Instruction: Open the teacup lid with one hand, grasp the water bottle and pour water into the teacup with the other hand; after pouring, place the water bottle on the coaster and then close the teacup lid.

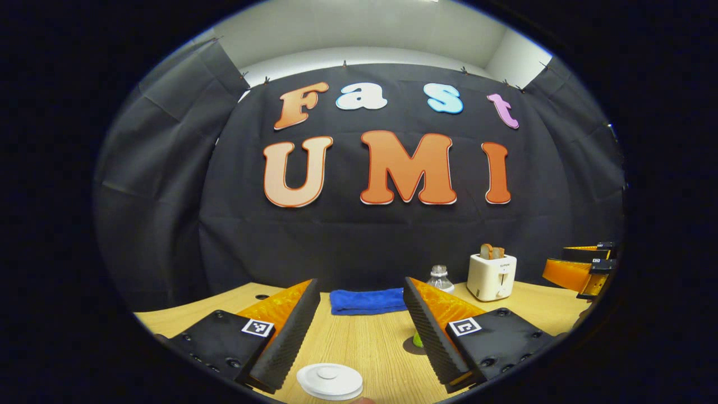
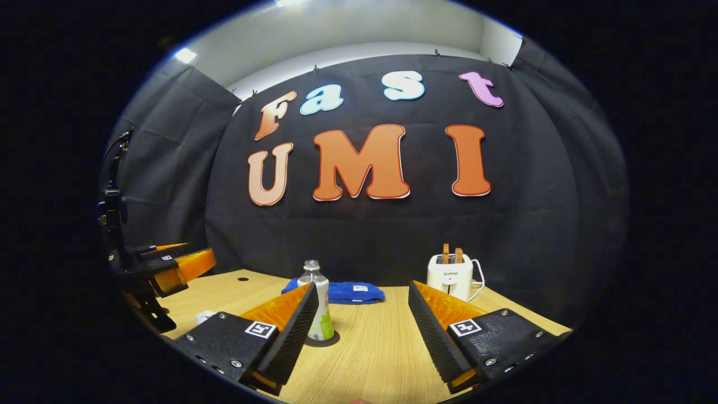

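While bread [image 2: 451, 253] fills the toaster [image 2: 450, 280], the water bottle [image 2: 318, 303] stands capped.

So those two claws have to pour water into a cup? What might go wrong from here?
Two risks, as guesses. The water bottle is tall and slim, and the open right claw sits off to its side, so a clumsy approach might knock it over. The white teacup lid is flat and low beneath the open left claw, so the claw may slip off it.

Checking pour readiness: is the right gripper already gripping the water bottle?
No, the right gripper is open and the water bottle stands free on the table.
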A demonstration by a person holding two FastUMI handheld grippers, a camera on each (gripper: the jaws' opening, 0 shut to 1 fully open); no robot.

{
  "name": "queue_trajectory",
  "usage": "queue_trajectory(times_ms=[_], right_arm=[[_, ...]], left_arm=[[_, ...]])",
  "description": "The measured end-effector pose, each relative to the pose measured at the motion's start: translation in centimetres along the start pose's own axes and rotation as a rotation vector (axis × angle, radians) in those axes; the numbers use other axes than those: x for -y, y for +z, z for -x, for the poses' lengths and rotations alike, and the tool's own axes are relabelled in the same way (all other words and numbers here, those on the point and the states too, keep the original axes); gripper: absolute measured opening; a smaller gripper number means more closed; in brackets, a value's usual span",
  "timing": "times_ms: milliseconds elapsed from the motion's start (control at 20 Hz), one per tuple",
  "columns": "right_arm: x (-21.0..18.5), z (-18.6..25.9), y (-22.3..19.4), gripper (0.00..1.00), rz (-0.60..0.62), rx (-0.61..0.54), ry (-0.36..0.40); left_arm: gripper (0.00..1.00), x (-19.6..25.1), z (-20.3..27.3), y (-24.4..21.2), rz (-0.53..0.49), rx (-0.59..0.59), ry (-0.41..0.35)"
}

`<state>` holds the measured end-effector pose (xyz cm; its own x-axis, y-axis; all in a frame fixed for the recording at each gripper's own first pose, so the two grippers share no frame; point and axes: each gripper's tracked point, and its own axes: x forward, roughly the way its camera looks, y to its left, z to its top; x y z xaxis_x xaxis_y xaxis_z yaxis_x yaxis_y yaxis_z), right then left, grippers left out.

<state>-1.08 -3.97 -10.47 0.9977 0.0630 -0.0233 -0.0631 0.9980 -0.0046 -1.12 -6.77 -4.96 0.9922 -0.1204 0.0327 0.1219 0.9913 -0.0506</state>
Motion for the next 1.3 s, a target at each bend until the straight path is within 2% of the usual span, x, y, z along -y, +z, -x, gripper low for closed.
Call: queue_trajectory(times_ms=[150, 200, 300, 700, 900, 1200, 1300], right_arm=[[0.6, 0.1, 0.1, 0.96, 0.064, 0.033, -0.046], [0.4, 0.1, -0.1, 0.96, 0.076, 0.032, -0.05], [-0.2, 0.0, -0.4, 0.96, 0.081, 0.024, -0.044], [-2.4, -0.1, -0.6, 0.96, 0.108, 0.023, -0.01], [-2.5, 0.3, -0.1, 0.96, 0.105, 0.034, -0.01], [-3.4, 0.2, 0.6, 0.96, 0.101, 0.048, 0.01], [-3.7, 0.1, 0.9, 0.96, 0.099, 0.053, 0.015]], left_arm=[[0.95, 0.4, 0.1, 1.7, 0.005, 0.066, 0.004], [0.97, 0.4, 1.0, 2.2, 0.008, 0.079, 0.008], [0.95, 0.1, 1.4, 2.7, 0.016, 0.088, 0.02], [0.97, -0.2, 1.4, 1.9, 0.047, 0.076, 0.022], [0.97, -0.3, 1.4, 1.0, 0.043, 0.049, 0.024], [0.95, -0.5, 1.9, 2.3, 0.016, 0.084, 0.032], [0.97, -0.7, 2.0, 2.4, 0.011, 0.088, 0.039]])
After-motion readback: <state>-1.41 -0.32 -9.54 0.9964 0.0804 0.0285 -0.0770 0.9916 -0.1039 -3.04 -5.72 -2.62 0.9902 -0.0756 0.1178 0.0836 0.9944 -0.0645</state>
